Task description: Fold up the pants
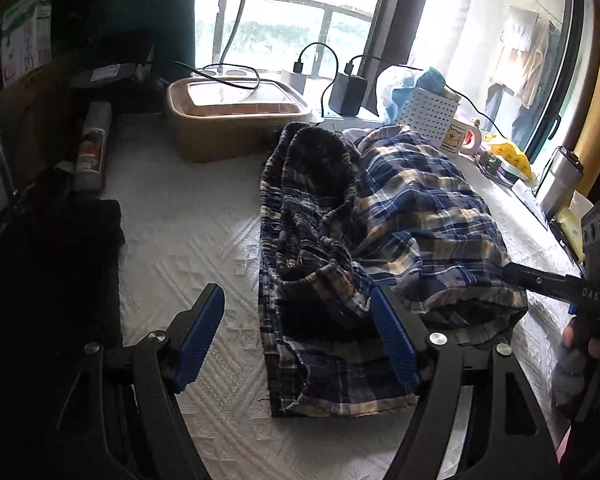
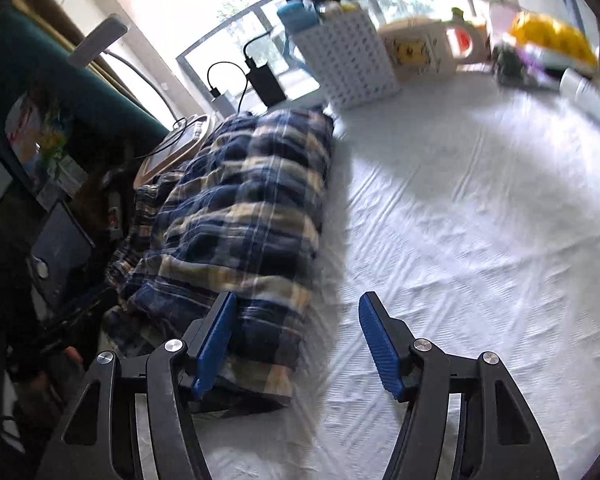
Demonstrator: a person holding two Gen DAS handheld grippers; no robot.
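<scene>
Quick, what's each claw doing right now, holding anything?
Left gripper: open, holding nothing, over the plaid pants.
Right gripper: open, empty, beside the pants.

The black arm of the right gripper [image 1: 556, 284], seen at the right edge of the left wrist view, has white letters that read "DAS" (the end may be cut off). The mug [image 1: 462, 138] by the window has a small cat face drawn on it, with tiny dark words under it that look like "Love", but they are too small to be sure. Papers [image 1: 24, 50] on the dark wall at the left have pink writing that cannot be read.
</scene>
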